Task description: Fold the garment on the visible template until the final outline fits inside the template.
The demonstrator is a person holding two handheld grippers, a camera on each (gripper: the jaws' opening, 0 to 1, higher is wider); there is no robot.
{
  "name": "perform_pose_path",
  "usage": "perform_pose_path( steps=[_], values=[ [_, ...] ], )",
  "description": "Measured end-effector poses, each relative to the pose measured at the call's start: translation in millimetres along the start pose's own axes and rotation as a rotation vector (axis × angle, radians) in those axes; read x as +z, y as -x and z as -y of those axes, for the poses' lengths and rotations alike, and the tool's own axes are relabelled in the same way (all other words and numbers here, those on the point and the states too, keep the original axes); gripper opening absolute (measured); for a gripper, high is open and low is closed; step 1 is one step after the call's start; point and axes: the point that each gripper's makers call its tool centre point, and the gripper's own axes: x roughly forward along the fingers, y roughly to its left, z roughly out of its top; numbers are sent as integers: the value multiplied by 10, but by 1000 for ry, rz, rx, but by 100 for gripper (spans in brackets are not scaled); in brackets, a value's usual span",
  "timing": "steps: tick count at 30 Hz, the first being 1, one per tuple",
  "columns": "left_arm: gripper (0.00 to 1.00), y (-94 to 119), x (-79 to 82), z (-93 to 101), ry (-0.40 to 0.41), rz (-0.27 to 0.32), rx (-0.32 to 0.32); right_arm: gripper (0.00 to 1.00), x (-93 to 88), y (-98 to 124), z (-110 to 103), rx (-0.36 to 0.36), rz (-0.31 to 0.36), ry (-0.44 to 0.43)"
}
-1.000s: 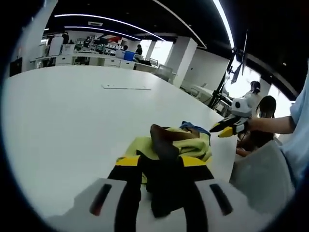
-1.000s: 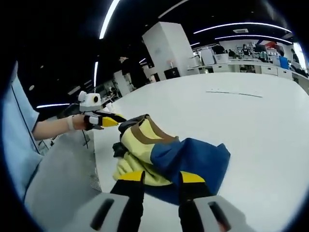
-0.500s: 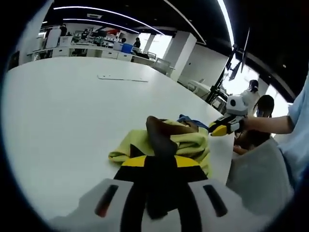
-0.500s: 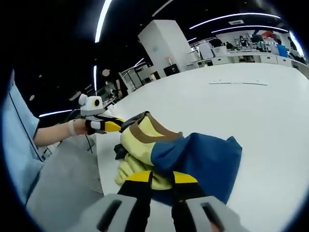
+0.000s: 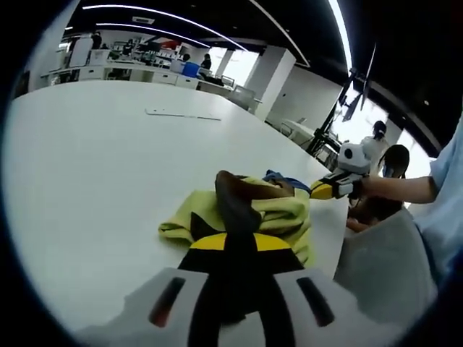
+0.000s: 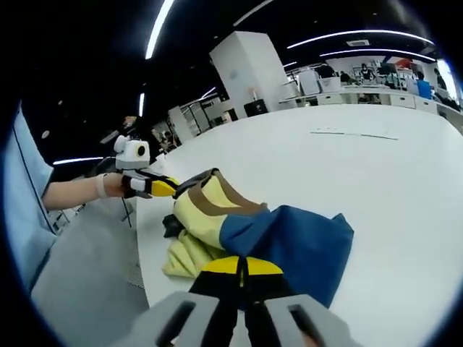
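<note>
Right gripper view: garment (image 6: 289, 242) pinched between closed jaws.

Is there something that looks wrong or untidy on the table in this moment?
Yes. The garment lies bunched in a heap near the table edge, not flat: yellow, blue and brown parts overlap in loose folds. No template outline can be made out under it. The left gripper and the right gripper each pinch its cloth.

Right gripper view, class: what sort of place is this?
Probably an open-plan office or lab: a big white table, strip lights on a dark ceiling, white pillar, cluttered desks behind.
</note>
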Motion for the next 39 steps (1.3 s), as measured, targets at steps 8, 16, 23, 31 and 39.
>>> perform_pose_path(
  steps=[8, 16, 23, 31, 39],
  values=[
    [0, 122, 123, -23, -41, 17, 33, 0, 212, 160, 109, -79, 45, 52],
    [0, 271, 471, -13, -104, 94, 72, 0, 591, 461, 170, -129, 123, 89],
    [0, 457, 938, 57, -169, 170, 98, 0, 1053, 770, 164, -175, 229, 137],
    [0, 616, 1421, 191, -230, 247, 94, 0, 1506, 1066, 66, -206, 328, 191],
    [0, 671, 1771, 236, -301, 284, 101, 0, 1953, 1334, -51, -235, 431, 258]
  ],
)
